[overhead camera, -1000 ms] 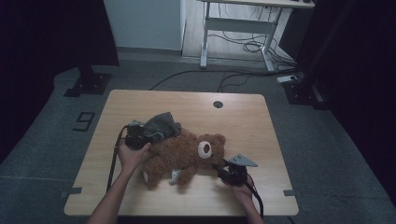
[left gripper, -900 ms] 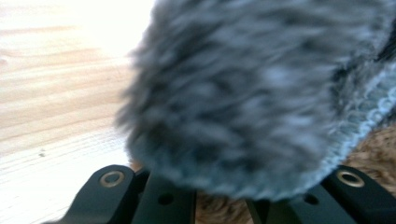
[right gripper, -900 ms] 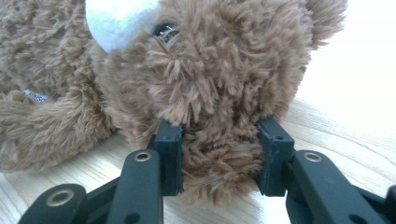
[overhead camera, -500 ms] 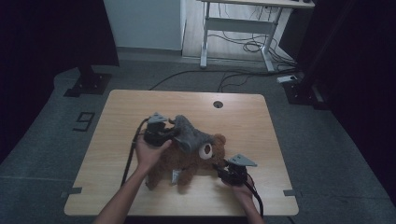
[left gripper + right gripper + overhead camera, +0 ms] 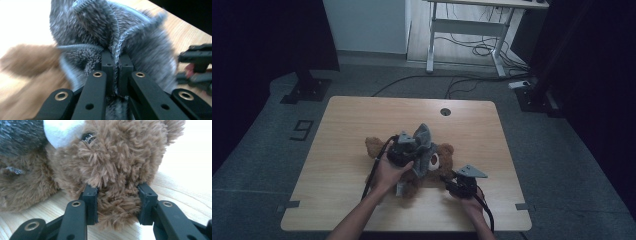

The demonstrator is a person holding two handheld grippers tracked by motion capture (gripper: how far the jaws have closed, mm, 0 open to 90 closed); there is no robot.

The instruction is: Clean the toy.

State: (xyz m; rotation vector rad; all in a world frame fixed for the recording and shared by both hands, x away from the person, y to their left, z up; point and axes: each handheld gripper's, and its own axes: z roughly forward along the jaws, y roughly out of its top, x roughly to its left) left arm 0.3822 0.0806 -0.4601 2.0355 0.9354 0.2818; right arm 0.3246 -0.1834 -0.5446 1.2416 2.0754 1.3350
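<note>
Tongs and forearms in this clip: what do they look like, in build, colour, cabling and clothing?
Both tongs are black. The left tongs have two flat linkage bars with brass-coloured rivets and square black pads; the right tongs are built the same. In the high view each carries a grey three-cornered plate on top, and a black cable trails from each toward the person. The forearms show no sleeves.

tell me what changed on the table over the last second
The left gripper, shut on the grey knit garment, carried it from the bear's left side rightward across the brown teddy bear until it hangs over the bear's head. The right gripper stayed clamped on the bear, which kept its place on the wooden table.
</note>
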